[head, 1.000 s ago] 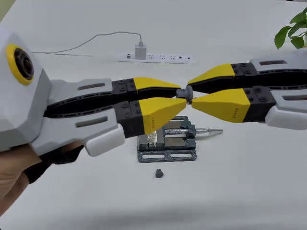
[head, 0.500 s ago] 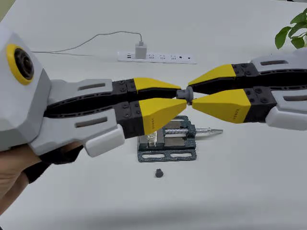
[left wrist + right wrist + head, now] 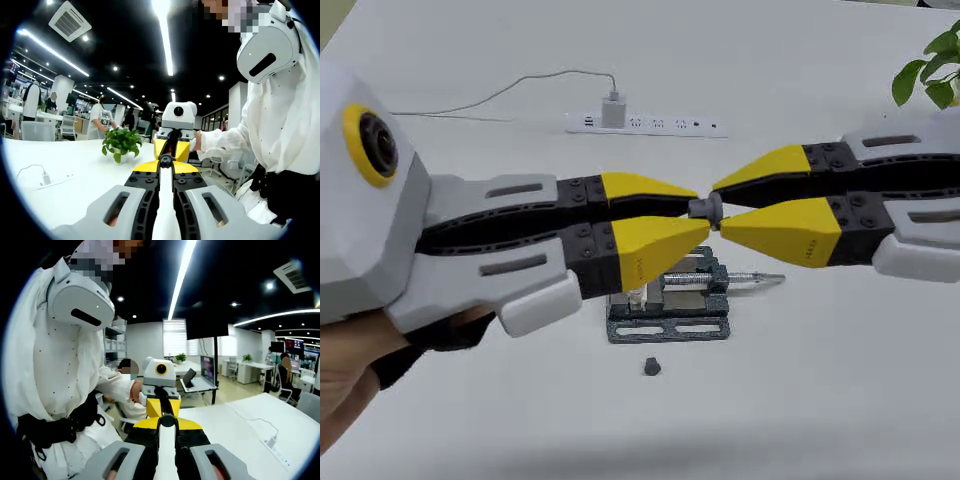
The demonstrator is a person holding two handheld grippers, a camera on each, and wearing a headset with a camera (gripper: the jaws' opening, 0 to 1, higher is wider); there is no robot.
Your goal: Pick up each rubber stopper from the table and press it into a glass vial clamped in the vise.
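Observation:
A grey rubber stopper (image 3: 706, 208) hangs in the air above the vise (image 3: 670, 325). My left gripper (image 3: 698, 212) comes in from the left and my right gripper (image 3: 718, 208) from the right, tip to tip, and both look shut on it. The same stopper shows dark at the jaw tips in the left gripper view (image 3: 165, 160) and in the right gripper view (image 3: 166, 420). A glass vial (image 3: 636, 296) stands clamped in the vise, partly hidden by the left gripper. A second stopper (image 3: 651, 367) lies on the table in front of the vise.
A white power strip (image 3: 650, 123) with a plugged charger and its cable lies at the back of the white table (image 3: 820, 400). A green plant (image 3: 928, 68) stands at the far right. The vise's screw handle (image 3: 750, 279) sticks out to the right.
Both grippers, still tip to tip on the stopper, have sunk slightly in the picture. Nothing was let go or taken.

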